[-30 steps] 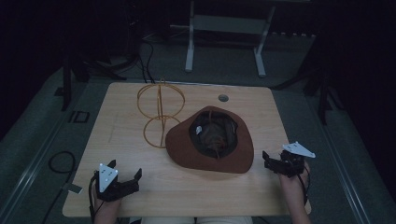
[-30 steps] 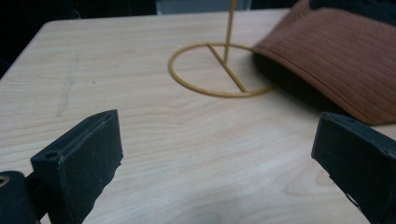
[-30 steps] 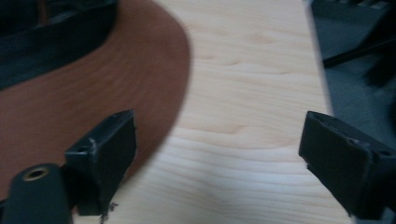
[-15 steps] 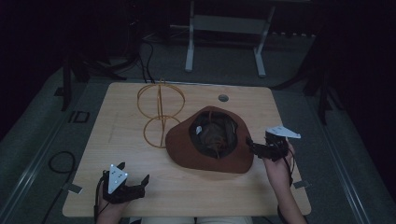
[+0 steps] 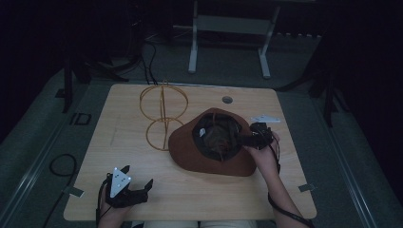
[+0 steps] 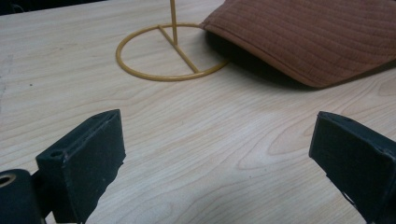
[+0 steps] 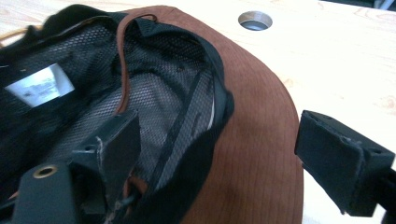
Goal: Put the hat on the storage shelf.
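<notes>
A brown wide-brimmed hat (image 5: 209, 159) lies upside down mid-table, its black mesh lining (image 7: 154, 88) and a white label facing up. A yellow wire hat stand (image 5: 161, 114) rises just left of it, and the brim overlaps its base ring (image 6: 168, 51). My right gripper (image 5: 247, 138) is open at the hat's right side. In the right gripper view (image 7: 224, 154) one jaw sits inside the crown and the other hangs outside over the brim (image 7: 261, 121). My left gripper (image 5: 138, 176) rests open near the table's front left corner, apart from the hat (image 6: 317, 37), with bare wood between its jaws (image 6: 217, 158).
The wooden table (image 5: 119, 137) has a round cable hole (image 5: 227, 99) near its far edge, also seen in the right gripper view (image 7: 254, 19). Dark floor, cables and a metal frame (image 5: 228, 28) lie beyond the table.
My right gripper has travelled from the table's right edge leftward and away from the person onto the hat's opening. The left gripper has only shifted slightly.
</notes>
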